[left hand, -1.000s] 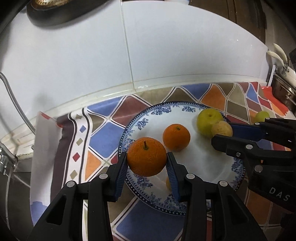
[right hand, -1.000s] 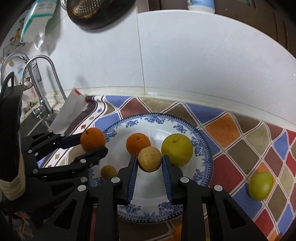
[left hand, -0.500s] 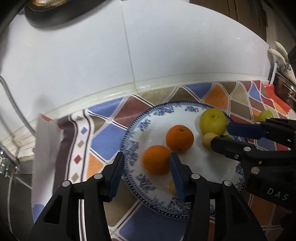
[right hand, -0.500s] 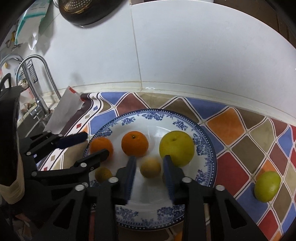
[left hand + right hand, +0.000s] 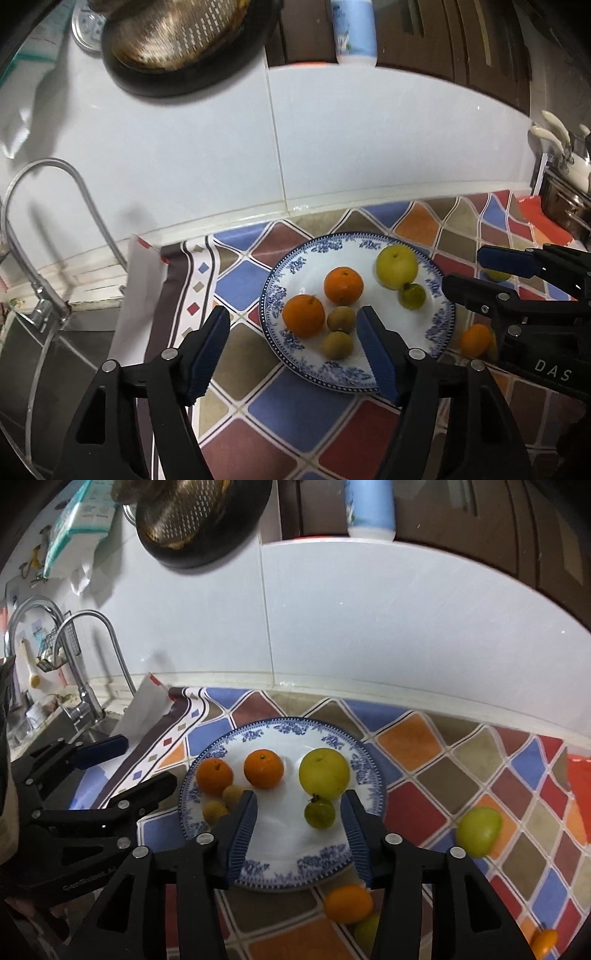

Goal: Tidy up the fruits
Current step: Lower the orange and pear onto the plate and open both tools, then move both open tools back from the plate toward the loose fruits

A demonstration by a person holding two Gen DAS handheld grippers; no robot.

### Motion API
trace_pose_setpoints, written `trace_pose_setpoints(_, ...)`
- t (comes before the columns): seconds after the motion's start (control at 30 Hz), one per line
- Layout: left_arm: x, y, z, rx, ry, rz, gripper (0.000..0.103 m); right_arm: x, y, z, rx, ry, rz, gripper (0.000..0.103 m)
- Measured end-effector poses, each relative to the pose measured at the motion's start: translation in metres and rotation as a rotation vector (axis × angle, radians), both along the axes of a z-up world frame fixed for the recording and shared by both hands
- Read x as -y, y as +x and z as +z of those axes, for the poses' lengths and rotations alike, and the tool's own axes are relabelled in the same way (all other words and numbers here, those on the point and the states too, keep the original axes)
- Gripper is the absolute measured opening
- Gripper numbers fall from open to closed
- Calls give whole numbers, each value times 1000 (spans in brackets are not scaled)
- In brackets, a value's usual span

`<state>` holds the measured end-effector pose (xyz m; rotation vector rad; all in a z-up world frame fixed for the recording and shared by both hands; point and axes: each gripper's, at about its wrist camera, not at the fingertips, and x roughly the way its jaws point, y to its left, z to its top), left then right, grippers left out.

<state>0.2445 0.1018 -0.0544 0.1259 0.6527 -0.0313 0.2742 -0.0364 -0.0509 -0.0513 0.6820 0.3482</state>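
Both the left claw (image 5: 291, 328) and right claw (image 5: 299, 810) are spread wide, nothing gripped; two oranges (image 5: 343, 285), brownish fruits and green ones are piled on the blue-patterned plate (image 5: 439, 321).

Colours on the worktop

The plate (image 5: 364, 764) is white with a blue flower border; it carries two oranges (image 5: 263, 768), one yellow-green pear (image 5: 324, 773) and brown small fruits (image 5: 337, 345). The cloth (image 5: 461, 760) has many-coloured diamonds.

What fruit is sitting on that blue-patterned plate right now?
On the plate lie two oranges, a large yellow-green fruit, a small dark green one and two small brownish ones. In the right view, a finger partly covers the brownish pair.
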Motion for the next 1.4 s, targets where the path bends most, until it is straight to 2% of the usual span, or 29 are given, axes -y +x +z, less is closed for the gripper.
trace_pose_setpoints(0.17, 2, -27, 17, 43, -20, 41, 84, 11, -24, 16, 49, -2, -21, 63)
trace_pose_setpoints(0.33, 9, -54, 27, 72, -23, 60, 91, 23, -50, 29, 91, -13, -45, 69)
trace_pose_setpoints(0.83, 47, -116, 43, 153, -13, 46, 97, 66, -119, 41, 131, -30, -111, 72)
trace_pose_setpoints(1.1, 76, -131, 43, 188, -28, 37, 97, 98, -139, 45, 163, -42, -165, 72)
trace_pose_setpoints(1.4, 118, -139, 40, 239, 19, 10, 97, 138, -152, 39, 159, -57, -208, 72)
